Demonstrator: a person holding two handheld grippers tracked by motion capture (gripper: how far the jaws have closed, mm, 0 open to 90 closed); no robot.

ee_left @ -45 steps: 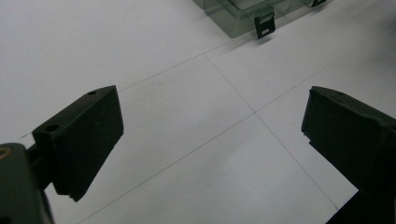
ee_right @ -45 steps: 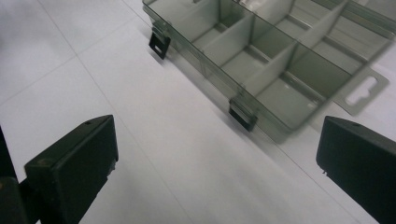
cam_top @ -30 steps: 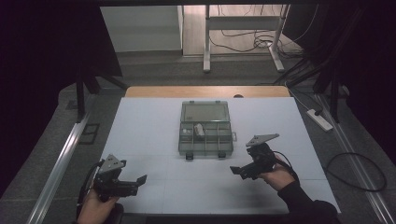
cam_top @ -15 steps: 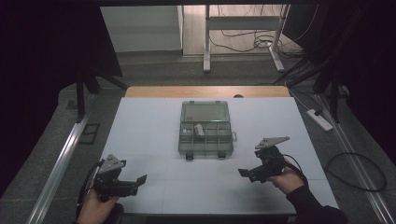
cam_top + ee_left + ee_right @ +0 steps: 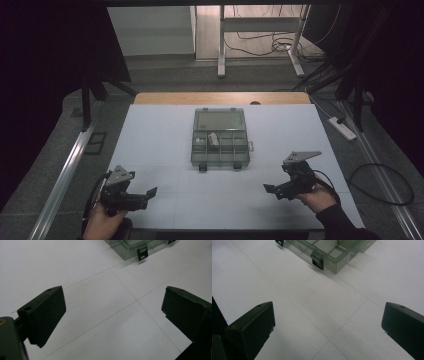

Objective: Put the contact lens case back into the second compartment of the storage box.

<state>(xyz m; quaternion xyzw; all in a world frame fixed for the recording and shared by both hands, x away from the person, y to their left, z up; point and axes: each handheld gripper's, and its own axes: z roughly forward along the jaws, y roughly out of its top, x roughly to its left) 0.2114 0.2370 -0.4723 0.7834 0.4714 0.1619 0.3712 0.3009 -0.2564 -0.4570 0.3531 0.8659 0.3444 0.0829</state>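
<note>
A clear grey compartment box (image 5: 220, 137) lies open at the middle of the white table (image 5: 155, 135), its lid folded back toward the far side. Small pale parts (image 5: 212, 138) sit in its upper compartments. My left gripper (image 5: 148, 194) hovers open near the front left corner, held by a hand. My right gripper (image 5: 270, 190) is open at the front right, its jaws pointing left. In the left gripper view the jaws stand wide apart over bare table, with a box latch (image 5: 142, 254) at the top. The right gripper view has the box's front corner (image 5: 329, 255) beyond its spread jaws.
A wooden table edge (image 5: 220, 97) runs behind the white surface. A power strip (image 5: 342, 127) and cables lie on the floor to the right. A metal rail (image 5: 65, 170) runs along the left side. A white stand's legs (image 5: 260, 40) rise at the back.
My right gripper has drawn back toward the front right, away from the box. The left gripper has stayed put.
</note>
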